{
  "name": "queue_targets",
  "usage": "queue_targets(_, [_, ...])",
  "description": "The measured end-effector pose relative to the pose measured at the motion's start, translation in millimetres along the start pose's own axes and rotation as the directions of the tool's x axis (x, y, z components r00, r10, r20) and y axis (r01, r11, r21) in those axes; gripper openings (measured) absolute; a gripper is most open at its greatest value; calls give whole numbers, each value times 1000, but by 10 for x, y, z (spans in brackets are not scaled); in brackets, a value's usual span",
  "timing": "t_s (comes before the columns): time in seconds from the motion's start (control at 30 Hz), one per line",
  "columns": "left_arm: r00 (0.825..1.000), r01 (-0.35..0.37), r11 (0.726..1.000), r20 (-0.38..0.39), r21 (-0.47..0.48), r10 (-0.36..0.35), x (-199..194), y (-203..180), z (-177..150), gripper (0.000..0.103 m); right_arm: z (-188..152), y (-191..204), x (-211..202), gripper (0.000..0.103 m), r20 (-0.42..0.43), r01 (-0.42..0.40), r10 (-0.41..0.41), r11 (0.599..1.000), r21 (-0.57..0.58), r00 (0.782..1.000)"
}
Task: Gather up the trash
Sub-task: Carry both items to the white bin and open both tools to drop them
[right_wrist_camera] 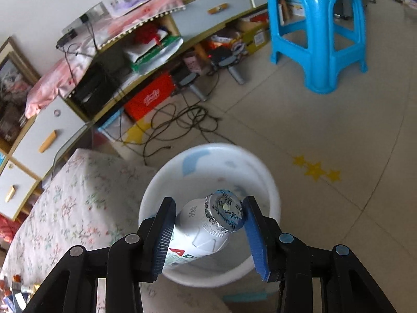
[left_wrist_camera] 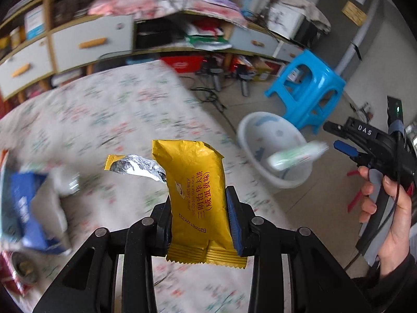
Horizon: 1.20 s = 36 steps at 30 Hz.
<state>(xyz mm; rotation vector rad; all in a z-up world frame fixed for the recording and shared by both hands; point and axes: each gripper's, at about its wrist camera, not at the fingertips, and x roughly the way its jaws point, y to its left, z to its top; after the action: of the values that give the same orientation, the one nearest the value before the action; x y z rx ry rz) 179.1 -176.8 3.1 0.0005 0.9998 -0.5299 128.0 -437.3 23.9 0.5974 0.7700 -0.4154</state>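
Over the white basin (right_wrist_camera: 208, 156), the right gripper (right_wrist_camera: 208, 234) spreads wide, freeing the yogurt-drink bottle (right_wrist_camera: 203, 232); at nine o'clock, the left gripper (left_wrist_camera: 200, 216) clamps the yellow wafer packet (left_wrist_camera: 194, 190), awaiting disposal.

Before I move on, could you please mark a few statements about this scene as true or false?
1. The left tongs grip a yellow snack packet. True.
2. The plastic stool on the floor is red. False: it is blue.
3. The bottle between the right tongs is above the white basin. True.
4. The white basin stands on the flowered cloth. False: it sits on the floor beside the cloth-covered surface.
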Motion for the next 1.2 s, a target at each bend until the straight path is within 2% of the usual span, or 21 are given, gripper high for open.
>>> queue_targets(0.03, [1000,4,1000,-2,14,-4,43,-63,24,36,19,-29,3,61,3,-4,4,1000,5,1000])
queue_targets(0.1, [1000,16,999,-8,51,-15,156,-242,82,37,46,-86,-22,67,14,3,-3,1000,10,1000])
queue_targets(0.37, [999,41,982,-28,187,-37,540,-835,185,37,144,-420,-216,69,23,46,-47,998,34,999])
queue_targets(0.67, [998,63,974,-38,217,-56,798,-1078,343,40,159,-780,-365,73,25,102,-102,995,10,994])
queue_targets(0.7, [997,74,972,-33,222,-68,802,-1094,362,44,153,-807,-352,73,16,109,-109,994,8,994])
queue_targets(0.77, [997,76,971,-30,226,-71,821,-1117,408,69,159,-822,-319,73,2,110,-110,994,5,994])
queue_targets(0.83, [999,36,978,-6,205,-36,806,-1114,441,87,155,-839,-313,73,-2,111,-111,994,0,994])
queue_targets(0.87, [1000,15,980,15,200,-18,778,-1109,453,91,154,-839,-316,73,-2,112,-112,994,-4,994])
queue_targets(1.03, [999,-52,976,20,212,49,708,-1033,437,91,130,-786,-314,75,-10,101,-102,994,-29,995])
queue_targets(1.2, [995,-103,973,22,204,101,567,-799,334,91,108,-699,-292,75,-20,93,-95,994,-58,995])
